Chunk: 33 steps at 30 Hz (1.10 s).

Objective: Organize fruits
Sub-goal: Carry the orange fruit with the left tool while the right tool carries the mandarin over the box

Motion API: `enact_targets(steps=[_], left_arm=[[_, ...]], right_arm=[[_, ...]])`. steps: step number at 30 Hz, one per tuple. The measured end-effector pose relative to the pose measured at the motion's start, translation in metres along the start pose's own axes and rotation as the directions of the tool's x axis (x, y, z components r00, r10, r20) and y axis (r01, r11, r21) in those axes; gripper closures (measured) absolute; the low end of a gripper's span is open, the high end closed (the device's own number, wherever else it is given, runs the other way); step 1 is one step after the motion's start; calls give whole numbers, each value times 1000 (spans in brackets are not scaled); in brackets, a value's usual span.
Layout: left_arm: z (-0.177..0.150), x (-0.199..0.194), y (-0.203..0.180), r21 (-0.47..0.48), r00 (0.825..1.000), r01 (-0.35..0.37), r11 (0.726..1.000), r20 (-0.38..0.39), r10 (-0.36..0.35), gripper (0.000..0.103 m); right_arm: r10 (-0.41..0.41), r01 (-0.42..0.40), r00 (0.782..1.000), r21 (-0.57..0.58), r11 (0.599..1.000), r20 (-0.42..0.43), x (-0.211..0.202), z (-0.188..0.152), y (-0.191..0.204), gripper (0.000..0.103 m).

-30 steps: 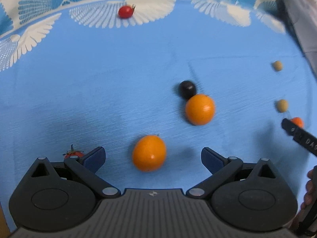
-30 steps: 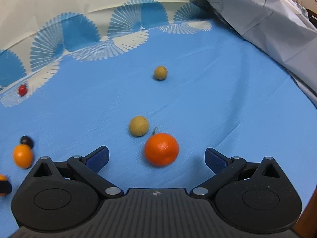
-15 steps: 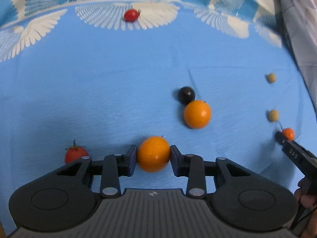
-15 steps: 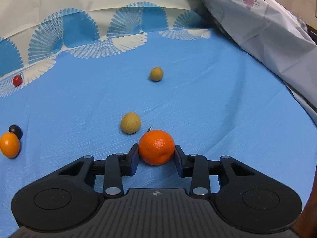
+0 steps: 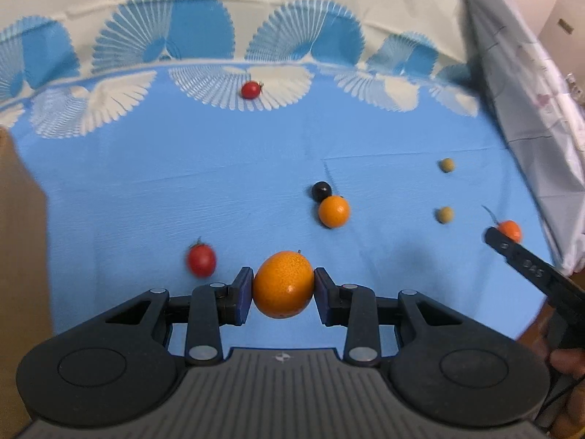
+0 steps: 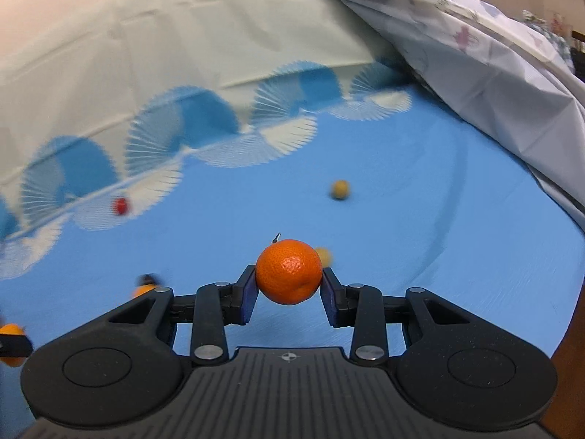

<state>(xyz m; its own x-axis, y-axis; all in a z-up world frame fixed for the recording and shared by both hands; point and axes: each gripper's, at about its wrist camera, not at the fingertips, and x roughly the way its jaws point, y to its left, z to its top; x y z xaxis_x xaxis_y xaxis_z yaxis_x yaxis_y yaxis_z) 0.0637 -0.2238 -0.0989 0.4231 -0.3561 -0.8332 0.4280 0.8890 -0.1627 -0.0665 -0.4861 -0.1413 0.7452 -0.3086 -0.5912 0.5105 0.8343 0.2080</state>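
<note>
My left gripper is shut on a yellow-orange kumquat-like fruit and holds it above the blue cloth. My right gripper is shut on a deeper orange mandarin, lifted off the cloth; it also shows at the right edge of the left wrist view. On the cloth lie a second orange fruit touching a black berry, a red tomato near my left fingers, a far red tomato, and two tan round fruits.
The blue cloth has a white and blue fan-pattern border at the back. A crumpled pale sheet rises along the right side. A brown surface shows at the left edge.
Both grippers closed on their fruits, from open a second ago, and have since lifted them off the cloth. Both views have tilted up and back.
</note>
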Motion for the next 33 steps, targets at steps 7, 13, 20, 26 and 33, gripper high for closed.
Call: enact_targets(steps=[7,13,20,26,33], left_arm=[[-46,-90,31,-16,999,-47,999,14,47,64],[-91,-155,73,-77,995,-95,992,15,97,64],[-146,-222,119,-144,969,-233,962,53,242,64],[-192,-259,158,-235,964,-248,940,40,264,64],[-215,-277,184,-308,961,-241,920,56,270,64]], right_arm=[[190,-191,982,-74,979,-14,-84,-22,63,65],[352,-359,933,-157,920,-71,-161,-45,129,65],[499,-520,854,-259,814,-145,-231,-71,196,65],[566,-596,800,-375,710,-198,-274,-99,245,65],[586,-618,778,-441,651,-225,-294,-110,276,65]])
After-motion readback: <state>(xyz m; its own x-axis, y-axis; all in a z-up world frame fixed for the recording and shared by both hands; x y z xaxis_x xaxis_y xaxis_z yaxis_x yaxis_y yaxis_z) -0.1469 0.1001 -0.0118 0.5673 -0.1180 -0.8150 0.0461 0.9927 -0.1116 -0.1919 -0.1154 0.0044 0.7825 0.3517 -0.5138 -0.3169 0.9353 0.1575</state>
